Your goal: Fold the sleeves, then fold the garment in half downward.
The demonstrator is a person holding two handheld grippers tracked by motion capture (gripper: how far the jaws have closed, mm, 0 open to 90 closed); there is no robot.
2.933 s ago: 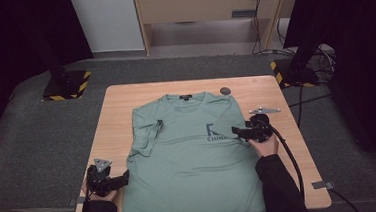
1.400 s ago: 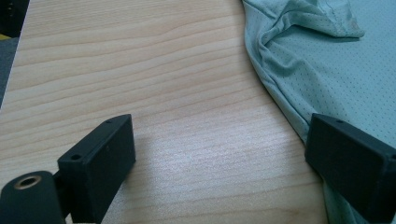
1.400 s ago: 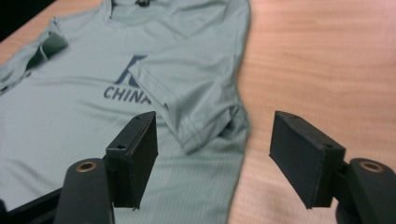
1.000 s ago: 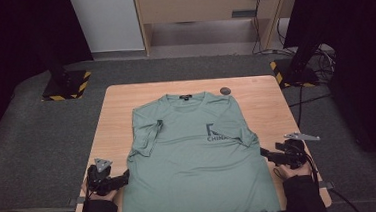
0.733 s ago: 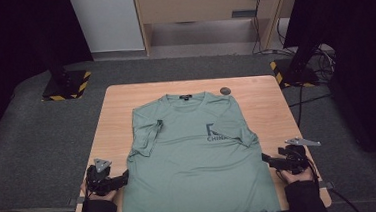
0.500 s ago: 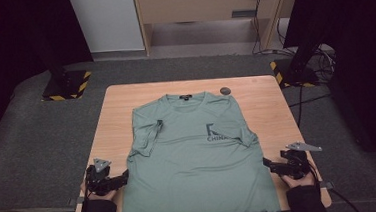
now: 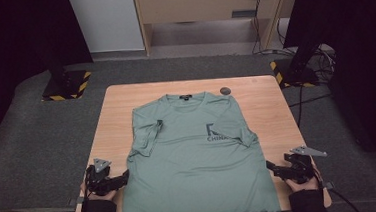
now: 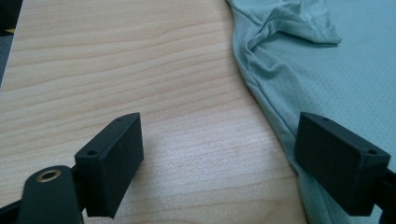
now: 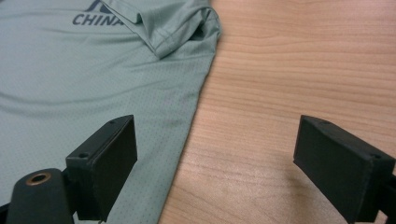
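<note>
A grey-green T-shirt (image 7: 194, 155) with a dark "CHINA" print lies flat, front up, on the wooden table (image 7: 271, 105), collar at the far side and both sleeves folded inward. My left gripper (image 7: 122, 178) rests low at the shirt's near left edge. In the left gripper view this gripper (image 8: 219, 158) is open and straddles the shirt's side seam (image 8: 275, 116), one jaw over wood and one over cloth. My right gripper (image 7: 271, 167) sits at the near right edge. It (image 9: 215, 158) is open too, with the shirt (image 9: 93, 70) under its left jaw.
A small dark round disc (image 7: 224, 90) lies on the table near the shirt's far right shoulder. Bare wood borders the shirt on both sides. Black stands with yellow-striped bases (image 7: 66, 84) and cables (image 7: 318, 62) stand on the floor beyond the table.
My right gripper has come back from the folded right sleeve to the near right edge of the shirt and settled low there. The left gripper has barely moved.
</note>
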